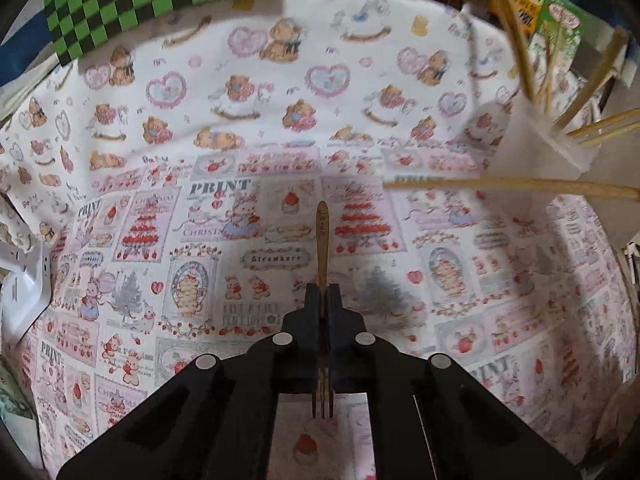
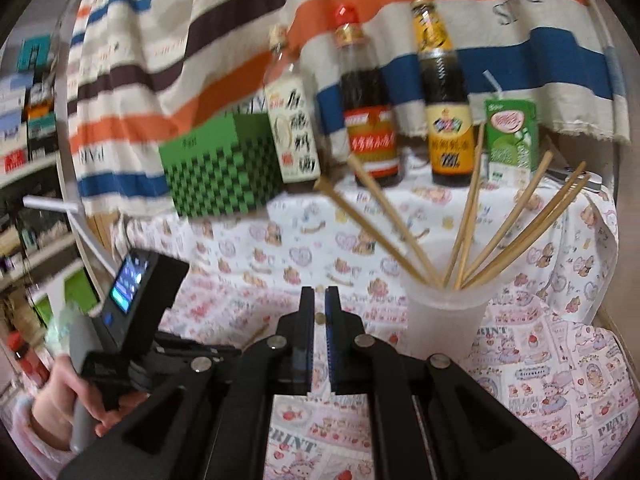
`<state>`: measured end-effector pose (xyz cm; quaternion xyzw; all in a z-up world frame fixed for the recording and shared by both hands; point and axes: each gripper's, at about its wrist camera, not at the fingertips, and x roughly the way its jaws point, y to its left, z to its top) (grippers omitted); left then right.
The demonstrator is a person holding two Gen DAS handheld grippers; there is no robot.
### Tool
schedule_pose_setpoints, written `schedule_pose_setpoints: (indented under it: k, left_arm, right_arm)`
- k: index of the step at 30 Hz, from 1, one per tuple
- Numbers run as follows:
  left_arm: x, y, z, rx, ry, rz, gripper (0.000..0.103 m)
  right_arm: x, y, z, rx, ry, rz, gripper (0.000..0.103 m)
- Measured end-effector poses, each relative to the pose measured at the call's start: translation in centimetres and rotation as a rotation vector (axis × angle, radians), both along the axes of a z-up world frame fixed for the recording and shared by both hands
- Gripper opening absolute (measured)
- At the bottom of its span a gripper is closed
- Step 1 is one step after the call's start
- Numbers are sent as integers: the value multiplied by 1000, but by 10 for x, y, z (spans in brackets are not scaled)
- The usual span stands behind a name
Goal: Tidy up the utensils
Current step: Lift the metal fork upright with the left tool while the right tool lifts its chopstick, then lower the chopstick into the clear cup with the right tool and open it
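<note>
In the left wrist view my left gripper point(image 1: 322, 292) is shut on a small wooden fork point(image 1: 322, 236). The fork's handle points forward over the printed tablecloth point(image 1: 200, 240) and its tines stick out toward the camera. A frosted plastic cup point(image 1: 536, 140) with several wooden chopsticks point(image 1: 516, 40) stands at the right. One more chopstick point(image 1: 512, 186) runs across in front of the cup. In the right wrist view my right gripper point(image 2: 320, 296) is shut with nothing between its pads, just left of the cup point(image 2: 448, 312) and a little nearer the camera. A hand point(image 2: 60, 400) holds the left gripper's handle at the lower left.
A green checkered box point(image 2: 224, 168), three sauce bottles point(image 2: 368, 120) and a green drink carton point(image 2: 510, 136) line the table's back edge before a striped cloth point(image 2: 180, 40). Shelves stand off to the left point(image 2: 28, 140). A white object point(image 1: 24, 288) lies at the table's left edge.
</note>
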<state>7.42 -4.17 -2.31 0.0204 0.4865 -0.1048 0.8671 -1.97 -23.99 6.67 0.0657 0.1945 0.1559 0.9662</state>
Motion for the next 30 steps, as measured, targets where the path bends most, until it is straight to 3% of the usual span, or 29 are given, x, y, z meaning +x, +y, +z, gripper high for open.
schedule_pose_setpoints:
  k: [10,20,30]
  left_arm:
    - [-20,13,35,-133,-132,16,2]
    - [-28,28,57,-208,-270,69,2]
    - [-36,22,62,-158,-341,64,2]
  right_arm:
    - [-16,-14,21,50,-78,-9,5]
    - [-22,-18,27,45,-112,-9,5]
    - [-11,-12,16,-18,-86,-39,6]
